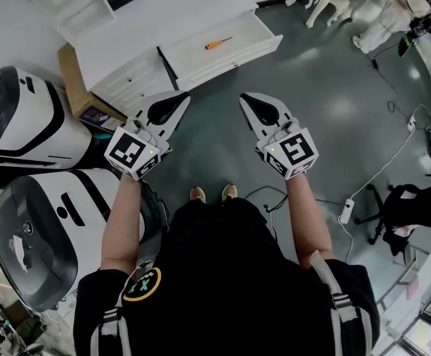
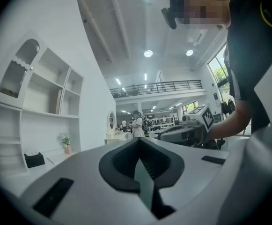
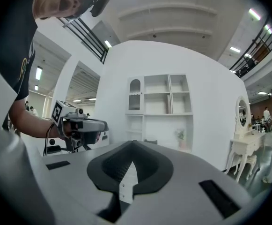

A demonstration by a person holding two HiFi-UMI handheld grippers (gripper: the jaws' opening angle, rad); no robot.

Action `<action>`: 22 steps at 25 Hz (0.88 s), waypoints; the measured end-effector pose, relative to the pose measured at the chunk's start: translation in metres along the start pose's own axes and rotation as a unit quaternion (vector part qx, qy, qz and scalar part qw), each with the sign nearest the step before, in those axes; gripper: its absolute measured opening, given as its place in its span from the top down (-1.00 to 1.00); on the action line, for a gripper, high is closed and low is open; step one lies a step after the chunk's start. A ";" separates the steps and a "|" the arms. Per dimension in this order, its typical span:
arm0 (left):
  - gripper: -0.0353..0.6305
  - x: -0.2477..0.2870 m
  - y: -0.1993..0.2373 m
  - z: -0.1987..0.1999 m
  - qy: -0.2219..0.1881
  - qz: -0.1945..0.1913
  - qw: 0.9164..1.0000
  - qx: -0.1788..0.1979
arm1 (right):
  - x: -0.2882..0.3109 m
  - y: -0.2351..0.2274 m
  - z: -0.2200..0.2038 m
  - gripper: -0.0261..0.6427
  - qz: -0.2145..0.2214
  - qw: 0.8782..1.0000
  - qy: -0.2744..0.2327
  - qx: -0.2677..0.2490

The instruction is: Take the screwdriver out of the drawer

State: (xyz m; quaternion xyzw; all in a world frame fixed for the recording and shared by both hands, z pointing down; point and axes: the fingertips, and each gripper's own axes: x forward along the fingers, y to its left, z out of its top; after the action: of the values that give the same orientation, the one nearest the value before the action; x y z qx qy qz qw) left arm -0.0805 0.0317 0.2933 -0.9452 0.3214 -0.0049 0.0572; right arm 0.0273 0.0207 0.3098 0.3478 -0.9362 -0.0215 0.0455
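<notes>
Lying in the open drawer of the white cabinet, far ahead of you, the screwdriver is a thin dark shaft with an orange handle. It rests at a slant on the drawer's smooth white bottom. That drawer is shallow and rectangular, pulled out over the glossy grey floor. You hold both grippers level, near your body and well apart from the drawer. Your left gripper has a smooth, rounded white shell with dark ribbed pads. Its jaws are pressed together with nothing between them. Your right gripper is the same build, its jaws likewise closed to a seam and empty.
</notes>
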 end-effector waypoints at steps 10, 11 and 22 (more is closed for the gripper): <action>0.84 -0.002 0.000 0.001 -0.002 0.002 1.000 0.003 | -0.002 -0.002 -0.005 0.83 -0.010 1.000 0.000 0.007; 0.84 -0.002 0.000 0.000 -0.002 0.002 1.000 0.004 | -0.002 -0.002 -0.005 0.81 -0.008 1.000 0.001 0.006; 0.84 -0.003 -0.003 -0.003 0.001 0.003 1.000 -0.003 | -0.009 0.001 -0.014 0.48 -0.006 1.000 0.008 0.007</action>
State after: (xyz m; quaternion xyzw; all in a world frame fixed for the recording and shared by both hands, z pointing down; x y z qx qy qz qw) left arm -0.0811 0.0355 0.2962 -0.9443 0.3246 -0.0043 0.0542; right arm 0.0345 0.0270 0.3228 0.3536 -0.9339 -0.0125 0.0507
